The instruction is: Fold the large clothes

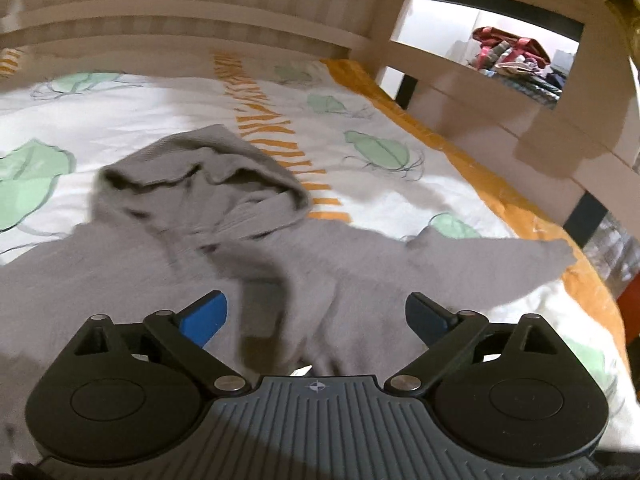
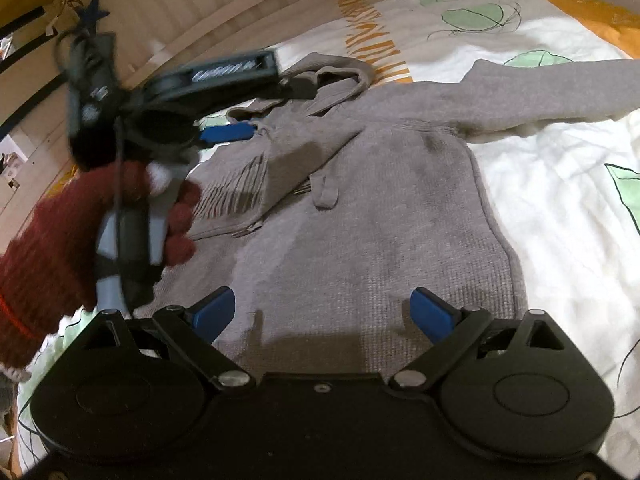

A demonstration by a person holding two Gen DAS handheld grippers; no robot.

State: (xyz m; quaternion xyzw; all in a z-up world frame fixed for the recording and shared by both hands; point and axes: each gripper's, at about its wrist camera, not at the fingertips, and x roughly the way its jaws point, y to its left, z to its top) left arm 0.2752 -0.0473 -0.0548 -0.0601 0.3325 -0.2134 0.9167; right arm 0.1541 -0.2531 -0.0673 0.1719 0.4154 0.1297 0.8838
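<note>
Right gripper (image 2: 324, 312): jaws spread wide, nothing between them; hovers over the lower body panel of the grey hoodie (image 2: 360, 216), tilted down at the cloth.
Left gripper (image 1: 316, 316): jaws likewise apart and empty; in its own view it hangs above the chest, just short of the hood (image 1: 208, 176). Right view shows it ahead and to the left, blurred, so likely in motion.
Left hand (image 2: 132, 216): red knitted glove wrapped round the handle, wrist cocked, tool pointing toward the hood.
Garment position: hoodie lies spread on the patterned bedsheet (image 2: 560, 200), directly beneath both grippers; hood farthest forward.
Sleeve (image 2: 560, 88): stretched out ahead and to the right of the right gripper, flat on the sheet.
Handling (judgement): thick knit, soft, limp, light to moderate weight; should drape and bunch, not slip. Fragility nil.
Grasp sites (judgement): cuff or shoulder seam for the sleeve; ribbed side edge for the body; pinch a single layer.
</note>
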